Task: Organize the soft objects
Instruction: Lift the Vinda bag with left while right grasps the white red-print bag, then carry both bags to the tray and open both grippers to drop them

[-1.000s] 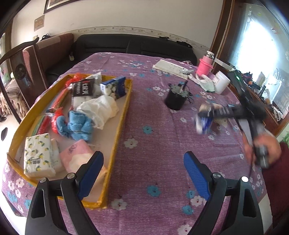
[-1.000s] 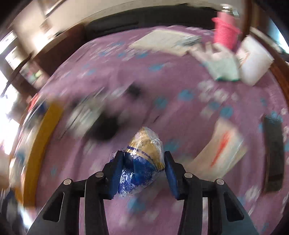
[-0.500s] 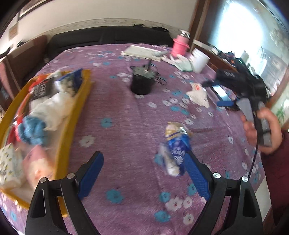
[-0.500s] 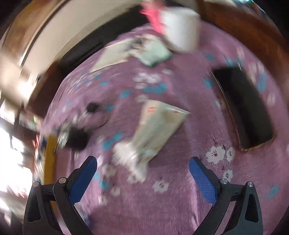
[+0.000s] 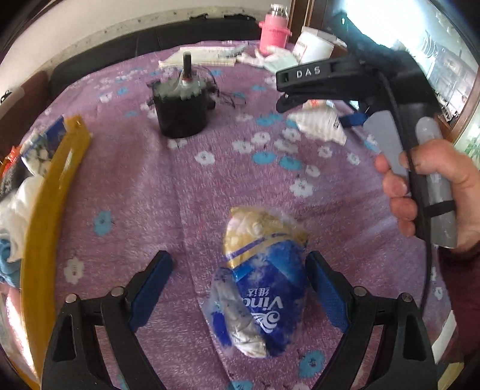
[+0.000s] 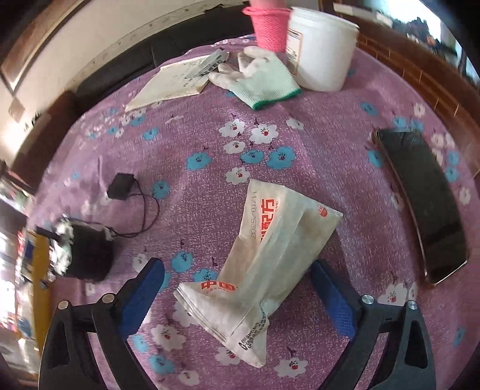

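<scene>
A blue and gold tissue pack lies on the purple flowered tablecloth. My left gripper is open around it, the right pad close to the pack. A white tissue packet with red print lies flat between the pads of my open right gripper; it also shows in the left wrist view. The right gripper, held in a hand, hovers over that packet. A yellow tray at the left holds several soft items.
A black motor with wires stands mid-table, also in the right wrist view. A black phone lies at the right. A knit glove, white tub, pink bottle and papers sit at the back.
My right gripper let go of the blue tissue pack on the table and moved over the white packet. My left gripper swung right from the tray and closed in around the blue pack.
</scene>
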`<act>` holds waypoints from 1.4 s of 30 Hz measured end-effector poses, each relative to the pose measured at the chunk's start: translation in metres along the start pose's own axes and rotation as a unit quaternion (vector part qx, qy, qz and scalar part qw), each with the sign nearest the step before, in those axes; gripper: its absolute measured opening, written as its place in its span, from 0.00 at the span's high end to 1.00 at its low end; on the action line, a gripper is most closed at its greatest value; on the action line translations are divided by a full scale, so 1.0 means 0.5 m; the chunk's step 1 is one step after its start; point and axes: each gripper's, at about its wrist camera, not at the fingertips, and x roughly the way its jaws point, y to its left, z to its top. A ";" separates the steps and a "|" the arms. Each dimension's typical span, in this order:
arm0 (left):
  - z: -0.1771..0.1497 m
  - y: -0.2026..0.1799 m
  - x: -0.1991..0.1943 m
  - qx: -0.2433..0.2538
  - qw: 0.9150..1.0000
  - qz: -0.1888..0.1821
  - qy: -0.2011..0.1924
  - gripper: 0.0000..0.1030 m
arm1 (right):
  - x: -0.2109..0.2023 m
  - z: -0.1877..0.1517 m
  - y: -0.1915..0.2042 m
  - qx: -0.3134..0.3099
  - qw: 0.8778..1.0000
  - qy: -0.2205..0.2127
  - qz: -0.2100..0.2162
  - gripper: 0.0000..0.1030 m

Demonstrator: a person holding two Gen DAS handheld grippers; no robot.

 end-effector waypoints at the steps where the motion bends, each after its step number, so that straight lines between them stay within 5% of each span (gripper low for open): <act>1: 0.001 -0.002 0.002 0.003 1.000 0.002 0.003 0.10 | 0.005 -0.001 0.001 -0.011 1.000 -0.003 -0.010 0.09; 4: 0.002 -0.001 0.002 0.000 1.000 0.009 -0.002 0.17 | 0.001 -0.011 0.007 -0.036 0.999 -0.018 -0.027 0.22; 6: 0.000 0.009 -0.010 -0.010 1.000 0.015 -0.018 0.50 | -0.010 -0.018 0.002 -0.041 0.999 -0.023 -0.020 0.33; 7: 0.000 0.017 -0.014 -0.016 1.000 0.010 -0.021 0.56 | -0.016 -0.021 0.001 -0.044 0.999 -0.026 -0.015 0.47; 13: -0.018 0.073 -0.060 -0.077 0.995 -0.037 -0.051 0.56 | -0.076 -0.054 -0.017 -0.051 0.998 -0.044 0.011 0.49; 21: -0.056 0.169 -0.182 -0.142 0.984 -0.036 -0.105 0.56 | -0.166 -0.091 0.008 -0.069 0.994 -0.070 0.056 0.49; 30: -0.114 0.350 -0.316 -0.211 0.965 0.051 -0.150 0.56 | -0.219 -0.147 0.154 -0.138 0.980 -0.069 0.124 0.49; 35: -0.164 0.462 -0.346 -0.249 0.952 0.103 -0.144 0.56 | -0.234 -0.189 0.256 -0.183 0.967 -0.051 0.171 0.48; 42: -0.215 0.574 -0.324 -0.300 0.938 0.123 -0.119 0.56 | -0.232 -0.240 0.402 -0.240 0.947 -0.025 0.212 0.48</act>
